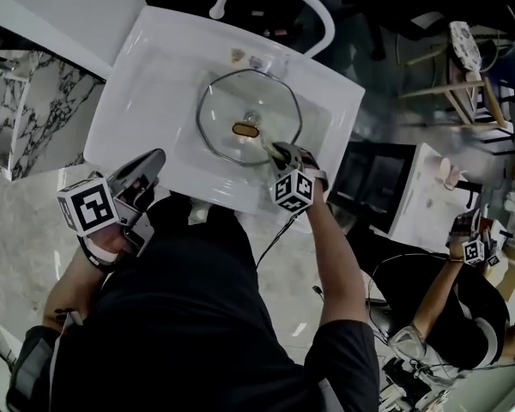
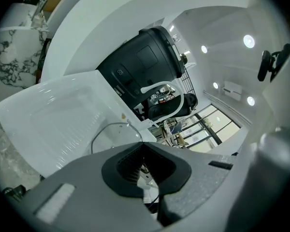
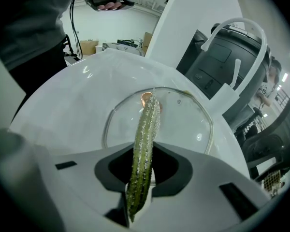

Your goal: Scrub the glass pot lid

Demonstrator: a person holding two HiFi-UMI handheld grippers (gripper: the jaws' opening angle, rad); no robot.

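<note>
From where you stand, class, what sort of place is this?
Probably a test lab's mock kitchen, not a home: a white sink with a glass pot lid, a second person using a marker-cube claw, loose floor cables.

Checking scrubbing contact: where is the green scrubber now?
In the right gripper view, the green scrubber sits clamped in the right hand-held gripper, its tip reaching the glass lid by the knob.

Glass pot lid largely behind the jaws of the left gripper.
</note>
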